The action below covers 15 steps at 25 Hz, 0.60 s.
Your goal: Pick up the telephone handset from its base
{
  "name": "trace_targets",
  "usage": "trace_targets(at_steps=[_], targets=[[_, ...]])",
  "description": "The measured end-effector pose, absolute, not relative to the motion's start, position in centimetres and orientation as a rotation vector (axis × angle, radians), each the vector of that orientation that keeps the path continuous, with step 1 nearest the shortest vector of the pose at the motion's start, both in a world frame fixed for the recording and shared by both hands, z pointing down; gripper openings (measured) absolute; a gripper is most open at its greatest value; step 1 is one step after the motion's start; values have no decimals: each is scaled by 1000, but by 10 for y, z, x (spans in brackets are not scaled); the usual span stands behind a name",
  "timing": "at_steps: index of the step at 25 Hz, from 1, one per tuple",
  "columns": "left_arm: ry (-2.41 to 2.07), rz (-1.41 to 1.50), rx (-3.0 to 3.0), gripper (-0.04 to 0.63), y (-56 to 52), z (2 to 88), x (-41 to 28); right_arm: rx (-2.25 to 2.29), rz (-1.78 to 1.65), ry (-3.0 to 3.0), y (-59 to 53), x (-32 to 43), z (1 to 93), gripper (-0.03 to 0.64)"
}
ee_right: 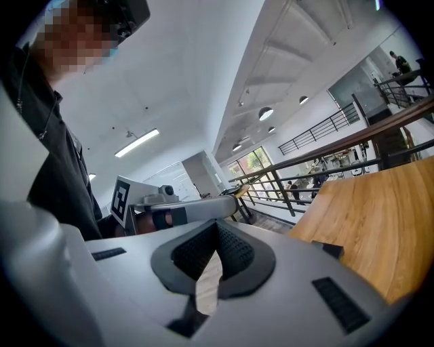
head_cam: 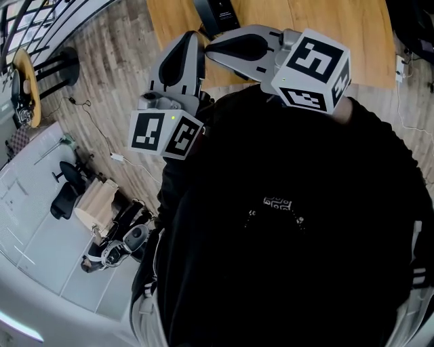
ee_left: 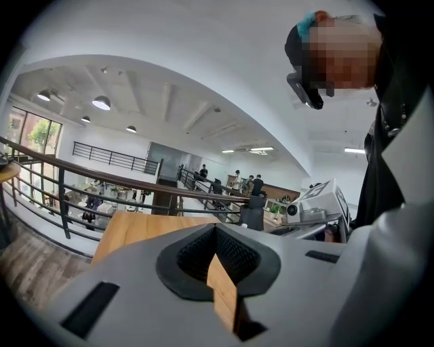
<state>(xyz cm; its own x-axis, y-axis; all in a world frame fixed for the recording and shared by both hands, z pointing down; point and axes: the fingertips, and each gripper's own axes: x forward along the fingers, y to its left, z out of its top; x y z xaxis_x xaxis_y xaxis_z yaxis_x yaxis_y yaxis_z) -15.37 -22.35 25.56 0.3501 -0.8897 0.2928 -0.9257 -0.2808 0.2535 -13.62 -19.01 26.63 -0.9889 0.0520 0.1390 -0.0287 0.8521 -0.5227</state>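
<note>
Both grippers are held close in front of a person in black clothing, side by side above the wooden floor. My left gripper (head_cam: 192,42) (ee_left: 215,234) is shut with nothing between its pads. My right gripper (head_cam: 215,49) (ee_right: 217,227) is also shut and empty; it shows in the left gripper view as a marker cube and grey arm (ee_left: 319,202). A dark object (head_cam: 218,13) (ee_left: 253,213) stands at the near edge of the wooden table (head_cam: 339,27), ahead of both grippers. Whether it is the telephone I cannot tell, and no handset is distinguishable.
The table (ee_left: 135,230) (ee_right: 380,217) lies ahead of the grippers. A metal railing (ee_left: 102,183) (ee_right: 325,159) runs behind it, with a lower floor and several people beyond. A cable (head_cam: 102,146) lies on the plank floor at the left.
</note>
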Motion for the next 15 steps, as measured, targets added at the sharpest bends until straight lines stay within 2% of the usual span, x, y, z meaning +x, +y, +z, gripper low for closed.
trace_targets(at_steps=[15], targets=[[-1402, 170, 2294, 5, -247, 282, -140, 193, 922, -2842, -211, -127, 290, 15]])
